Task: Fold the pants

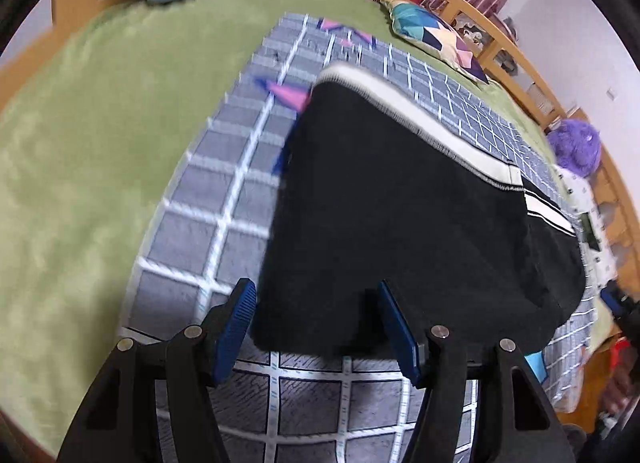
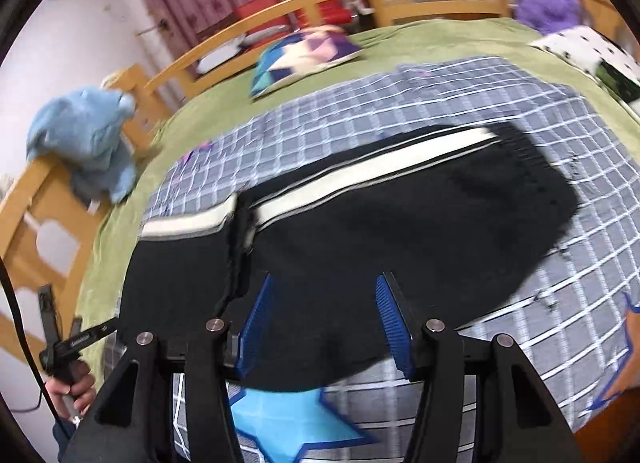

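Both claws, left gripper [image 1: 316, 327] and right gripper [image 2: 322, 327], gape empty over the pants [image 1: 400, 223], already folded shorter on the checked blanket [image 1: 224, 231]; further folds likely remain.

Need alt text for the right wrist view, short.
Black knit pants with a cream side stripe lie flat on a grey checked blanket over a green bedspread. The open right tool hangs above their near edge, gripping nothing. Blue plush toy sits at left.
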{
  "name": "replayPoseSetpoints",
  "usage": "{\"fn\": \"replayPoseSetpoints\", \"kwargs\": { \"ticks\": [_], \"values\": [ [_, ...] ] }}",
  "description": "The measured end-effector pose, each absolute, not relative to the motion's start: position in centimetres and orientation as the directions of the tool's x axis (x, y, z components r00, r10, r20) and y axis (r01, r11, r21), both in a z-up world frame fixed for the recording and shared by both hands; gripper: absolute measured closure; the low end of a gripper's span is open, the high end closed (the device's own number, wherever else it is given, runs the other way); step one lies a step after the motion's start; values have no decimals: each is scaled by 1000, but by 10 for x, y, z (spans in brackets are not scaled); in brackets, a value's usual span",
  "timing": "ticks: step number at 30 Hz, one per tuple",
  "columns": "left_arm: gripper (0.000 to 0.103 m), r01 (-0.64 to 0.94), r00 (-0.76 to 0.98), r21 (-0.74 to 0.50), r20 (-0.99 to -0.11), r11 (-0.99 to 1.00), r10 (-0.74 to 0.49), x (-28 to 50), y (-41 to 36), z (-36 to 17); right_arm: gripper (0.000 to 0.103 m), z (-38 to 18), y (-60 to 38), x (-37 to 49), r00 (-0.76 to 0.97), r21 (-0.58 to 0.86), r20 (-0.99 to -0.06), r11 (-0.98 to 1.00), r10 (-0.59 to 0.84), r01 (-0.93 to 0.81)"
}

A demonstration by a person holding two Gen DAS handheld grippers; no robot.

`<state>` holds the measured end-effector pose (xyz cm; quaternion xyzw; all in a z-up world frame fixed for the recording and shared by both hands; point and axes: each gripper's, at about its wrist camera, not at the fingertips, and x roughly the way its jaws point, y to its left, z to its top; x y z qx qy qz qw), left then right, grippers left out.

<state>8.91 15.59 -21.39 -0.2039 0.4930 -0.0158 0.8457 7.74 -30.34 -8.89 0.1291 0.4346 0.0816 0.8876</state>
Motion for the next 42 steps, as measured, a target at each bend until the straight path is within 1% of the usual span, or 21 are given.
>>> {"fn": "replayPoseSetpoints", "kwargs": {
  "ticks": [3,9,12,13,15,17,20,21,22,23,24,26,28,29,30,33,35,37,39,41,42],
  "values": [
    [41,-134,571,-392,-781,910,-252,85,154,-223,50,-100,-288,72,584,243,-780,969,222,-43],
    [39,-141,587,-429,-762,892,-274,96,149,-219,50,-119,-298,76,547,271,-809,963,217,18],
    [39,-111,616,-445,-733,888,-290,92,149,-211,50,-127,-306,83,531,288,-820,956,216,57],
    [39,-107,621,-445,-729,889,-289,91,149,-214,50,-126,-307,82,528,307,-818,950,230,61],
    [38,-118,594,-424,-755,898,-279,93,149,-226,50,-126,-308,83,529,322,-813,945,244,59],
    [38,-107,617,-424,-737,899,-275,88,148,-226,50,-125,-307,82,531,307,-815,950,233,55],
    [38,-123,615,-420,-743,899,-263,88,146,-224,50,-125,-304,81,524,296,-820,954,231,43],
    [40,-134,612,-421,-747,897,-259,89,146,-223,50,-125,-303,80,524,299,-818,954,236,37],
    [45,-154,606,-411,-757,899,-242,91,146,-221,50,-124,-303,79,526,300,-816,953,239,32],
    [59,-172,614,-389,-761,905,-211,91,147,-215,50,-124,-302,79,528,298,-815,954,239,28],
    [64,-173,622,-378,-758,910,-197,91,147,-210,50,-123,-302,79,529,297,-814,954,241,23],
    [69,-144,645,-375,-738,916,-201,88,144,-193,50,-121,-300,79,532,301,-810,954,247,16],
    [69,-121,663,-367,-721,922,-200,85,140,-181,50,-119,-300,77,534,300,-808,954,248,10],
    [69,-127,652,-354,-733,927,-191,87,138,-182,50,-118,-299,75,537,297,-807,955,247,7],
    [66,-139,636,-343,-750,929,-182,90,136,-185,50,-117,-298,74,540,291,-806,957,244,2],
    [61,-211,562,-305,-815,929,-140,98,135,-210,50,-112,-297,69,556,268,-799,963,231,-16],
    [59,-233,563,-311,-816,921,-133,97,136,-216,50,-110,-299,65,562,268,-794,963,233,-20],
    [64,-238,572,-301,-812,923,-117,98,134,-209,50,-106,-304,60,569,282,-785,959,243,-20],
    [79,-210,598,-283,-794,936,-106,99,126,-192,50,-102,-309,56,580,293,-776,956,249,-19],
    [84,-149,612,-245,-784,958,-106,101,113,-171,50,-98,-313,51,594,299,-765,954,249,-16],
    [85,-123,626,-220,-774,968,-97,101,104,-159,50,-97,-315,50,600,303,-760,953,250,-15]
  ]
}}
